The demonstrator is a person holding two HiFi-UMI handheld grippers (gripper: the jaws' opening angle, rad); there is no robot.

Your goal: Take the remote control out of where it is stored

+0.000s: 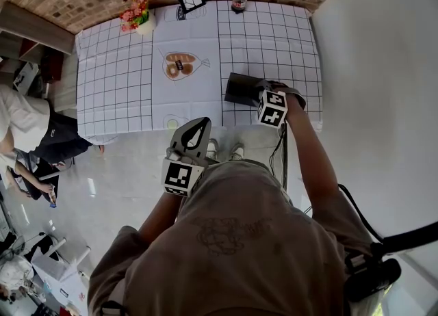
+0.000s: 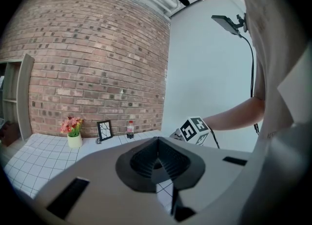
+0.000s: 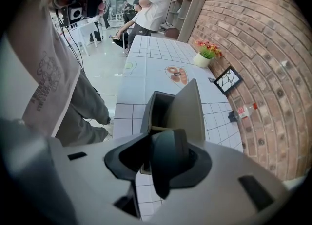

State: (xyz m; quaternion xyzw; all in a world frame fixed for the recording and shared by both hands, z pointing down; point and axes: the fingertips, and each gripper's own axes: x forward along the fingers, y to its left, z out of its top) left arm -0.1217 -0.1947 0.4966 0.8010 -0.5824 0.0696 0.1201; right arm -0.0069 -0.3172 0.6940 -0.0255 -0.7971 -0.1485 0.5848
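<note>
My right tongs [image 3: 165, 143] grip the dark remote control [image 3: 165, 170] at the open grey storage box [image 1: 239, 89], right of centre on the bench [image 1: 116, 82]. My left tongs [image 1: 197, 131] are closed and empty at lower centre.

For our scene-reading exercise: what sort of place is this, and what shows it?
Probably a staged home corner inside an office or lab: a brick wall, a table dressed with a checked cloth and flower pot, and people among desks beyond.
</note>
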